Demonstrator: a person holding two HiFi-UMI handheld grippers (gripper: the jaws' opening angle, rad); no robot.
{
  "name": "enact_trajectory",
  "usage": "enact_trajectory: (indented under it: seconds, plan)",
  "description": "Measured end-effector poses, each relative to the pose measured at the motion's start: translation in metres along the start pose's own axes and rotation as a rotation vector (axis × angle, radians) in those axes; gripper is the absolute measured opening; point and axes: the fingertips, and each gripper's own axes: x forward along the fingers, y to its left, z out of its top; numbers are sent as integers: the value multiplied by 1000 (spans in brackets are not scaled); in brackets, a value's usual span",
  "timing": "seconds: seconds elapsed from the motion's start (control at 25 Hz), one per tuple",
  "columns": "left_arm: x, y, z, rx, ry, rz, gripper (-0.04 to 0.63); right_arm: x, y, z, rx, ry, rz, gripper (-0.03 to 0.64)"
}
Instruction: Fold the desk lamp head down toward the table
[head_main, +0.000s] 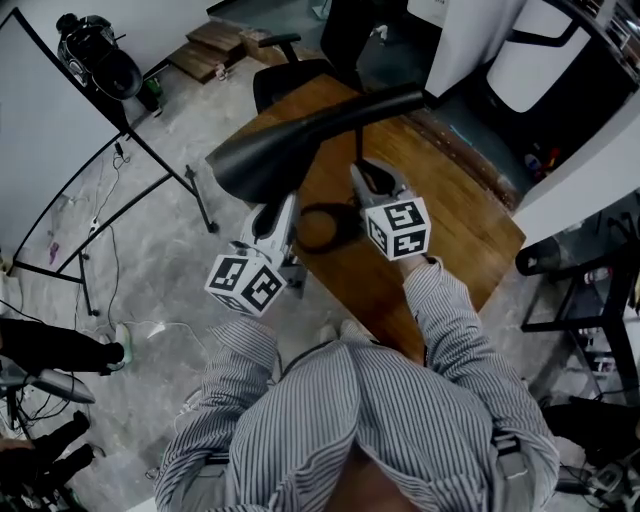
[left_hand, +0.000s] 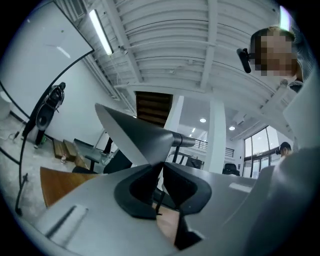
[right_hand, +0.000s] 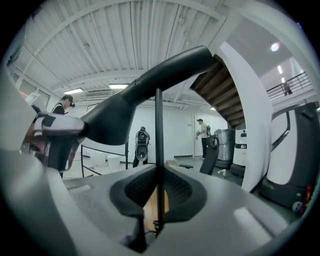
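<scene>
Head view shows us the black lamp head jutting past the wooden table's left edge, while only the left gripper view shows our left gripper nipping that head's rim, and only the right gripper view shows our right gripper clamped on the thin stem.

Matt black lamp head, grained wooden table

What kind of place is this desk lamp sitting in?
Probably an open workshop or studio hall: ribbed ceiling with tube lights, bare concrete floor, and a wooden table with an office chair at its far end.
</scene>
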Motion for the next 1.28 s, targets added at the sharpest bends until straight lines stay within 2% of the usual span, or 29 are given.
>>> enact_trajectory:
  seconds: [0.24,0.44,0.72,0.8,0.88,1.04,1.16,1.28]
  plan:
    - [22,-9,-49,-205,43,-81,37,3,0,0,11,-2,6,40]
    - [38,-18,-69,-379,43,-109,37,4,-2,1,13,4,15,40]
    - [42,-22,-74,-432,55,-120,37,3,-2,1,19,-2,15,40]
    - [41,-23,-75,-415,67,-107,32,1,-2,2,38,-3,27,43]
    - [37,-25,-82,-362,112,-84,35,-7,-1,4,49,-12,29,51]
    - [23,-32,-102,-206,229,-62,35,-37,5,10,13,-39,14,51]
    - [11,-37,-109,-68,276,-29,34,-68,26,6,-8,-33,25,11]
    - [-1,-49,-110,7,293,-25,8,-99,48,0,2,-32,40,2]
